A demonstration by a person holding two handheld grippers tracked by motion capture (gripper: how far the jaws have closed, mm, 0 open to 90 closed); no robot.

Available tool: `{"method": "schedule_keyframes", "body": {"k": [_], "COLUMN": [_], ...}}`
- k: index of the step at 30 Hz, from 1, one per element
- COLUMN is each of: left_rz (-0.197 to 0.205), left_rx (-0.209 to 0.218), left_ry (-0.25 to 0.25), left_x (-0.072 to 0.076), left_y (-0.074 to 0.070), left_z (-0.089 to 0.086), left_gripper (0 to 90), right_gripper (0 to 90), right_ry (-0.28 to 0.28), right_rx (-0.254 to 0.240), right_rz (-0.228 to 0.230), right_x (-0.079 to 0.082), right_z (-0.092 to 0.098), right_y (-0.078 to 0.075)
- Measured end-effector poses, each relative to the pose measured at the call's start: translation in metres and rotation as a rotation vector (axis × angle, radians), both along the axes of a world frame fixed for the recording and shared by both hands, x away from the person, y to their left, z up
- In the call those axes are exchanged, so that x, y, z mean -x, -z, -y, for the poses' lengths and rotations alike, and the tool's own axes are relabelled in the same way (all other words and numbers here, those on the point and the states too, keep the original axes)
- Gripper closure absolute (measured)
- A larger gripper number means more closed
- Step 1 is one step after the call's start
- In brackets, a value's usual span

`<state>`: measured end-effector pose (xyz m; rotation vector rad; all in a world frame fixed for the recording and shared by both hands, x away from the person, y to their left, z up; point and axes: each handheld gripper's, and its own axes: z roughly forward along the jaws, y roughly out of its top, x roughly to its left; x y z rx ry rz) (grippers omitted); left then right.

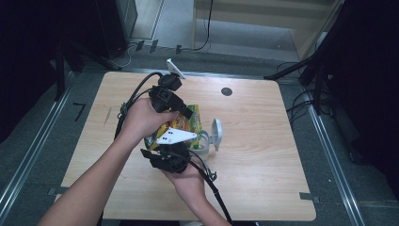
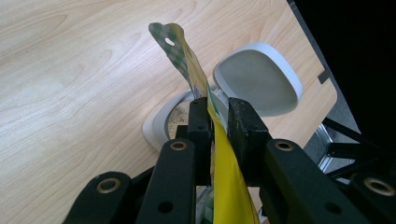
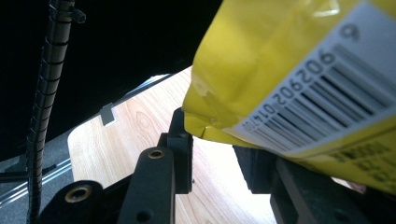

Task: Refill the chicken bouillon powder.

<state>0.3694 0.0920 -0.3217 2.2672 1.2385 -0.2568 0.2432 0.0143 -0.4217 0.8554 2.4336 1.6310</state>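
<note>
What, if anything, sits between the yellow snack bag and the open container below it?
Nothing visible does. The yellow snack bag, pinched by the left gripper, hangs right over the container, whose hinged lid is swung aside. The right gripper brackets the bag's other end.

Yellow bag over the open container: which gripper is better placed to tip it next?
Probably left: the left gripper pinches the bag above the container; the right gripper straddles its bottom corner.

In the high view, both hands and the grey three-cornered plate hide most of the yellow foil snack bag. Beneath that bag, the grey lidded plastic container is half covered, its contents indistinct. The right gripper view crops the bag's barcode.
</note>
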Motion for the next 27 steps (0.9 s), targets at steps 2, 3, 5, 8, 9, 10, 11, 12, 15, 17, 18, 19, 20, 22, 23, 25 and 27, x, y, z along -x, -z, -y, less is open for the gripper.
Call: {"method": "schedule_keyframes", "body": {"k": [2, 3, 5, 8, 9, 10, 11, 12, 15, 17, 18, 19, 20, 22, 23, 25, 27], "left_rz": [0.0, 0.0, 0.001, 0.001, 0.002, 0.002, 0.002, 0.001, 0.001, 0.002, 0.001, 0.0, 0.0, 0.0, 0.001, 0.002, 0.005], "left_rx": [0.001, 0.001, 0.001, 0.0, 0.001, 0.0, 0.0, 0.0, 0.001, 0.001, 0.001, 0.002, 0.002, 0.001, -0.002, -0.003, -0.003], "left_ry": [0.0, 0.0, 0.0, 0.0, 0.0, 0.0, 0.0, -0.001, 0.0, -0.001, -0.002, -0.001, -0.001, -0.001, 0.001, 0.005, 0.007], "left_x": [0.0, 0.0, 0.0001, 0.0002, 0.0002, 0.0002, 0.0003, 0.0003, 0.0002, 0.0002, 0.0003, 0.0003, 0.0003, 0.0003, 0.0003, 0.0005, 0.0012], "left_y": [-0.0001, -0.0001, -0.0001, 0.0, 0.0, 0.0, 0.0001, 0.0, -0.0002, -0.0002, -0.0003, -0.0003, -0.0003, -0.0004, -0.0006, -0.0011, -0.002], "left_z": [0.0, 0.0001, 0.0003, 0.0003, 0.0003, 0.0003, 0.0004, 0.0005, 0.0005, 0.0006, 0.0008, 0.0008, 0.0008, 0.0011, 0.0015, 0.002, 0.003], "left_gripper": [80.0, 80.0, 80.0, 80.0, 80.0, 80.0, 80.0, 80.0, 80.0, 80.0, 80.0, 80.0, 80.1, 80.1, 80.1, 80.1, 80.1], "right_gripper": [69.8, 69.9, 69.9, 69.9, 69.9, 69.8, 69.9, 69.9, 69.9, 69.9, 69.9, 69.9, 69.9, 69.9, 70.0, 70.0, 70.0], "right_ry": [0.001, 0.001, 0.001, 0.002, 0.001, 0.001, 0.001, 0.001, 0.002, 0.002, 0.002, 0.003, 0.002, 0.003, 0.003, 0.005, 0.007], "right_rx": [0.0, -0.001, -0.001, -0.001, -0.001, 0.0, -0.001, -0.001, -0.001, -0.001, -0.002, -0.003, -0.003, -0.003, -0.004, -0.004, -0.006], "right_rz": [0.0, -0.001, -0.001, -0.001, -0.001, 0.0, -0.001, -0.001, -0.001, -0.001, -0.001, -0.001, -0.001, -0.002, -0.001, -0.003, -0.003], "right_x": [0.0, 0.0, 0.0, 0.0, 0.0001, 0.0001, 0.0001, 0.0001, 0.0, 0.0, 0.0, 0.0001, 0.0, 0.0001, 0.0001, 0.0003, 0.0002], "right_z": [0.0, 0.0, 0.0001, 0.0, 0.0, 0.0, 0.0, 0.0, 0.0001, 0.0002, 0.0002, 0.0002, 0.0003, 0.0003, 0.0004, 0.0005, 0.0006], "right_y": [-0.0001, -0.0001, -0.0001, -0.0001, -0.0001, -0.0001, -0.0001, -0.0001, -0.0002, -0.0002, -0.0003, -0.0003, -0.0003, -0.0003, -0.0003, -0.0006, -0.0008]}}
